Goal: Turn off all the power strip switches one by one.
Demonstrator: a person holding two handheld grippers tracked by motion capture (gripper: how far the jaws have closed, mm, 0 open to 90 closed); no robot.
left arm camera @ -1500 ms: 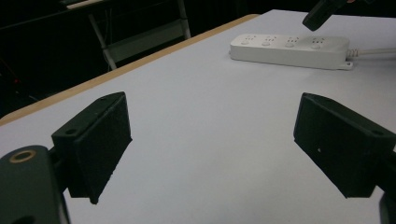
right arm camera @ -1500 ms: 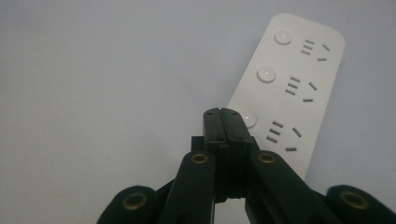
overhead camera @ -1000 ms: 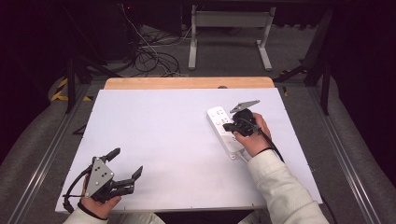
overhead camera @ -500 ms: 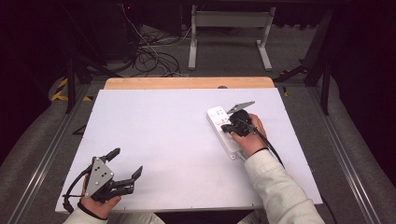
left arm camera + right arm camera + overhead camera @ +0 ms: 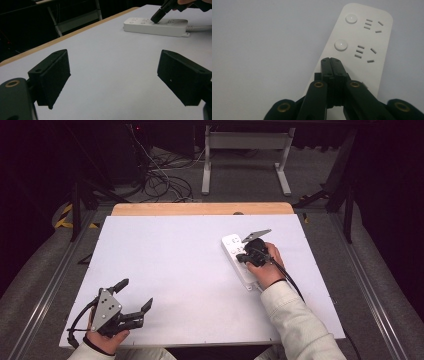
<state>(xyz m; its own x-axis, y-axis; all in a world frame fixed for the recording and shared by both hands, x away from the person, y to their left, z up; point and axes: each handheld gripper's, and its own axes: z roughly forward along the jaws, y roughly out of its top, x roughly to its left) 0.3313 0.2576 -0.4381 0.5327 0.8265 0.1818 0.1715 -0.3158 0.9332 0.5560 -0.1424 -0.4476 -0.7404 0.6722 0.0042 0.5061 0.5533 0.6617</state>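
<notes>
A white power strip [image 5: 231, 245] lies on the right half of the white table [image 5: 170, 255], with its cable running toward the near side. My right gripper [image 5: 241, 257] is shut with nothing between its jaws. Its tips [image 5: 331, 61] point down at the power strip [image 5: 364, 37], just short of the second round button [image 5: 340, 45]. In the left gripper view those tips [image 5: 156, 18] seem to touch the top of the strip [image 5: 150, 28]. My left gripper [image 5: 135, 293] rests at the near left corner, open and holding nothing [image 5: 113, 72].
A wooden strip [image 5: 200, 209] runs along the table's far edge. Beyond it, cables [image 5: 160, 180] and a metal stand [image 5: 245, 160] sit on the dark floor. Metal rails [image 5: 45, 290] flank the table.
My right gripper has edged slightly left along the power strip, jaws still shut. The left gripper has not moved.
</notes>
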